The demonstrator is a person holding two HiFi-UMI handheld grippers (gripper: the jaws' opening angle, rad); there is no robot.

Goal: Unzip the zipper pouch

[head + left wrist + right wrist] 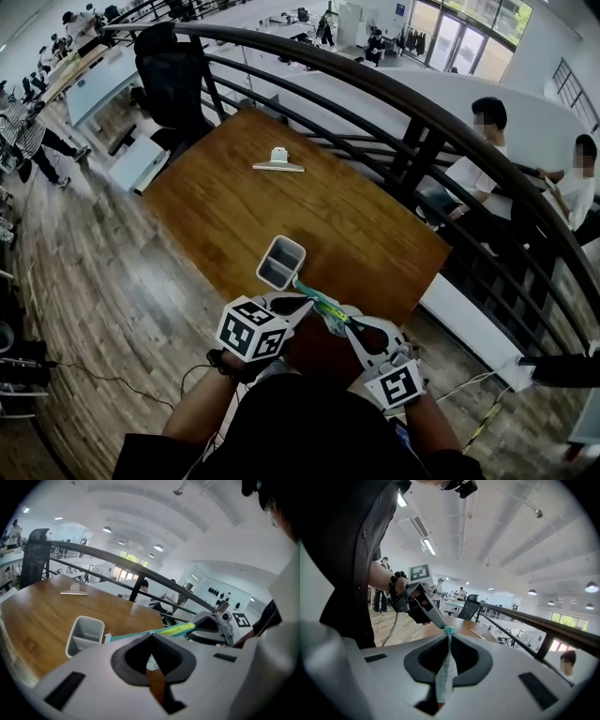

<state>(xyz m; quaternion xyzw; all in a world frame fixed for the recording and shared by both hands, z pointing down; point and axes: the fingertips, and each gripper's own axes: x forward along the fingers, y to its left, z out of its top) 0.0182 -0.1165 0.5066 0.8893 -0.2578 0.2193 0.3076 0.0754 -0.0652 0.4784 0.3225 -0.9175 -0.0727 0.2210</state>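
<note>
Fingers point(136, 656) of L gripper point(310, 300), R gripper point(346, 324) pinch zipper pouch point(325, 307) near 2-compartment bin point(284, 240).

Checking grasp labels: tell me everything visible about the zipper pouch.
The zipper pouch is thin, flat, soft fabric, teal with a yellow-green stretch. It hangs in the air over the near end of the wooden table, pulled edge-on between both grippers. The left gripper is shut on its teal end, and the right gripper is shut on the fabric nearer the yellow-green part. How far the zipper is open cannot be told.
</note>
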